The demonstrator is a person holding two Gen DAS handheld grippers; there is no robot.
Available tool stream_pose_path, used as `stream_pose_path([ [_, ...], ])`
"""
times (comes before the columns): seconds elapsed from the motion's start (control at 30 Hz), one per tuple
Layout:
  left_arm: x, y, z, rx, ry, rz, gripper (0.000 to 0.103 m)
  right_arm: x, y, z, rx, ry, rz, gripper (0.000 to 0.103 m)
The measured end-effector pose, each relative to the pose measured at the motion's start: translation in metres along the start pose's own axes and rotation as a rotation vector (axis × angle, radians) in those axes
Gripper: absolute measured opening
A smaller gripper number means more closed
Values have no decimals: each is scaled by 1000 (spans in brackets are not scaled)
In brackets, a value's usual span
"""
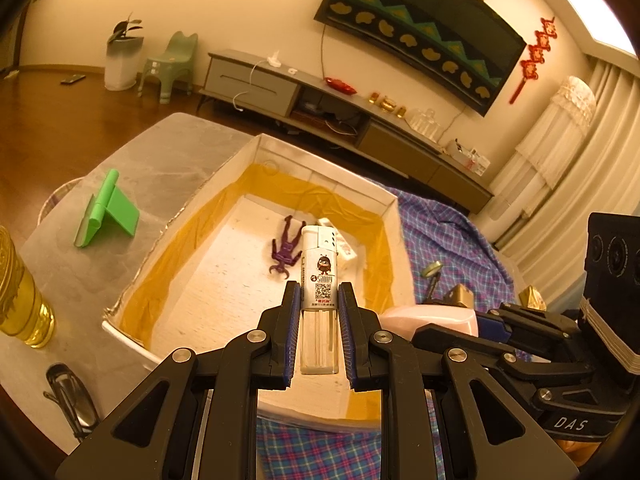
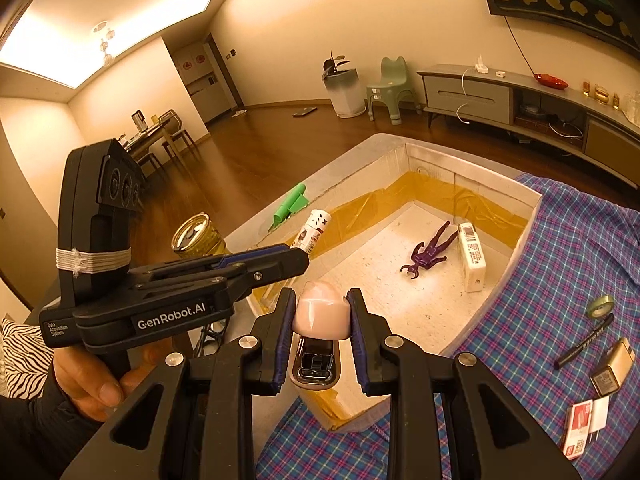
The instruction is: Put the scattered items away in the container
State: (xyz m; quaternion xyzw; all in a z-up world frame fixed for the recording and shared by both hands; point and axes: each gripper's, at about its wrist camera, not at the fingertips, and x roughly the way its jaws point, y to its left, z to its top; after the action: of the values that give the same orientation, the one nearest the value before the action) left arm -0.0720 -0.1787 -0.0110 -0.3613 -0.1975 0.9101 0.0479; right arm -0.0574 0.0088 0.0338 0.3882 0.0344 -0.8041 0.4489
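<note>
**Both grippers loaded above the foam box**

Over the near end of the white foam box point(image 1: 256, 160), the left gripper point(image 1: 319, 294) is clamping a white lighter point(image 1: 319, 280), its blue-padded fingers point(image 1: 294, 316) pressing on the lighter's two long sides with no gap showing. The lighter is pointing straight out between the fingertips, its metal cap end well ahead of them and its clear tank lying back between the pads.

Beside it, the right gripper point(image 2: 321, 300) is gripping a pink stapler point(image 2: 320, 316), fingers point(image 2: 285, 332) closed against both flanks of its rounded nose; the stapler's metal base is showing just behind, between the pads. It is hanging over the box's near wall.

Inside the box, a purple toy figure point(image 2: 428, 254) is lying flat on the floor, just beside a small white carton point(image 2: 472, 256) near the right wall.

On the plaid cloth point(image 2: 560, 240) outside the box, a tape roll point(image 2: 600, 305), black marker point(image 2: 584, 342), gold-coloured box point(image 2: 612, 368) and red-and-white packet point(image 2: 578, 428) are lying scattered. A green phone stand point(image 1: 106, 212) and a yellow-filled jar point(image 1: 20, 288) are sitting on the grey tabletop point(image 1: 168, 148)
</note>
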Motion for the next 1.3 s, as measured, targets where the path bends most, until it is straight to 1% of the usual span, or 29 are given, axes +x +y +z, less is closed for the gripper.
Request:
stream_pose_path([
  [0.57,23,28,7,-6,44,42,20,45,-5,5,-11,70,-24,28],
  [1.3,42,44,6,7,85,84,20,87,-10,-3,-17,167,-72,28],
])
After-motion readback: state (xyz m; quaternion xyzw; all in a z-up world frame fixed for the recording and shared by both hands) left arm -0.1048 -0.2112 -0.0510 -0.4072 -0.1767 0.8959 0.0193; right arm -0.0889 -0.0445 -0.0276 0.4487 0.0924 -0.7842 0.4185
